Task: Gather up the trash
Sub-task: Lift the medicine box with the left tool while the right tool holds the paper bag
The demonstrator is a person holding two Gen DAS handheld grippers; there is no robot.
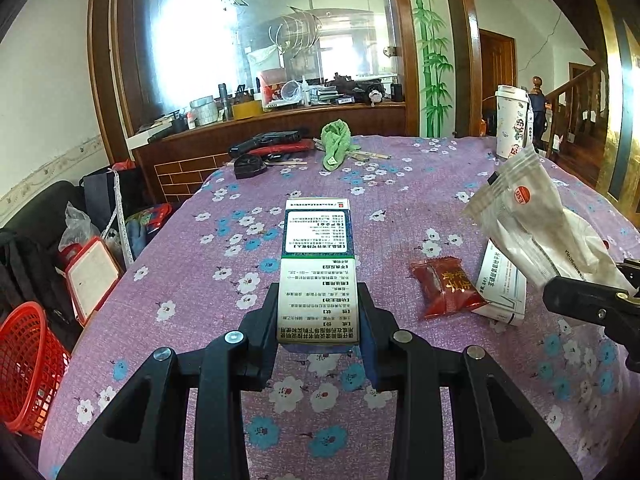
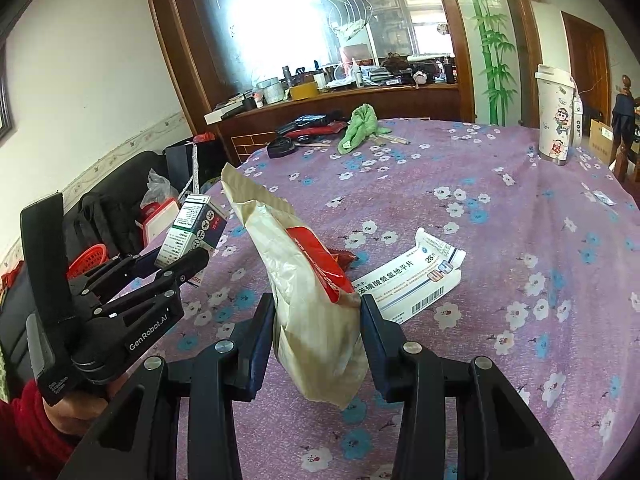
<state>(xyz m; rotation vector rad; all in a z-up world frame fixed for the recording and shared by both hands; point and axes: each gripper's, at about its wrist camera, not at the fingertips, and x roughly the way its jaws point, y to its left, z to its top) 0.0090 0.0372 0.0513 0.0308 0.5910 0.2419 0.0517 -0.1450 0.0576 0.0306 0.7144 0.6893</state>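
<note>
A: Entry, left to right, all placed against the red candy wrapper [image 1: 446,286]. Red basket [image 1: 28,368] sits off the surface edge, far left of it, low beside the table. Left claw [image 1: 320,320] is clamped on the green-and-white carton [image 1: 316,264], held clear above the cloth, left of the wrapper.

B: Handling?

A: Judged light, stiff card, probably empty; the grip across its narrow end looks sound, but a hard squeeze would crush it. Wrapper itself: crinkly film, slippery, flat; best pinched at a crimped end.

B: Right of it?

A: The white pill box [image 2: 416,280] lies touching the wrapper's right side, flat on the surface. Right claw [image 2: 318,340] grips the soft cream pouch [image 2: 304,280] low down; it flops, so it may swing.

B: Surface, room?

A: Purple floral cloth [image 1: 400,168], soft and foamy, liable to drag. Beyond the wrapper: green rag [image 1: 336,144], tumbler [image 1: 512,120], a mirror-backed counter.
</note>
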